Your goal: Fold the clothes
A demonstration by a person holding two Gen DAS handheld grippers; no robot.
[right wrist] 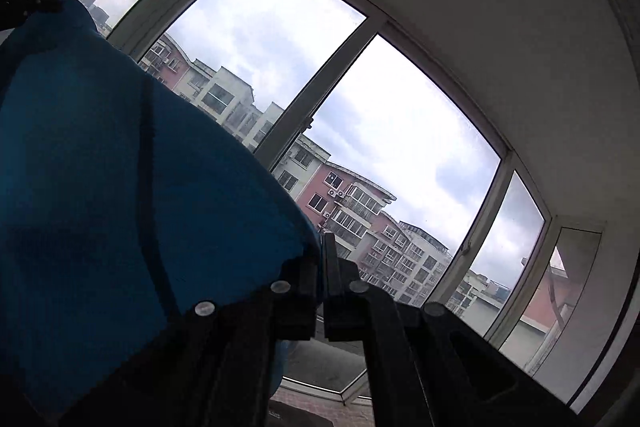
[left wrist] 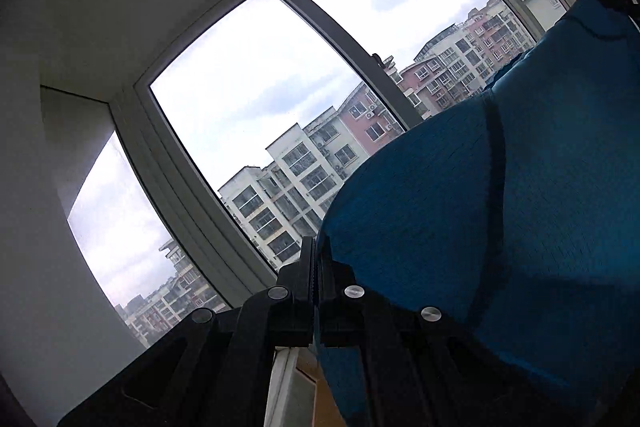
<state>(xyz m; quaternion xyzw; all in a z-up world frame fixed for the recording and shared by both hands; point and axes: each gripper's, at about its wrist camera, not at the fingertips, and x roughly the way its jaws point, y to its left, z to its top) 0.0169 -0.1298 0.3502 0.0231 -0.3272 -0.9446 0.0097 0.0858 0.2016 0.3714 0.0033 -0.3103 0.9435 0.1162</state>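
The left gripper (left wrist: 316,259) is pinched tight on an edge of the blue knit garment (left wrist: 520,207), which billows toward three o'clock. The right gripper (right wrist: 322,255) clamps its other edge, cloth spreading toward nine o'clock before the window (right wrist: 400,147).

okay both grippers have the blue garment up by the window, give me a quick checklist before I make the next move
1. Left gripper shut on the blue garment: ok.
2. Right gripper shut on the same cloth: ok.
3. Fabric spans between the two grippers: ok.
4. Garment hangs free of the surface below: cannot tell, its lower edge is out of view.
5. Cloth free of twists: cannot tell, only a dark seam shows.
6. Clear of the window frame: ok.
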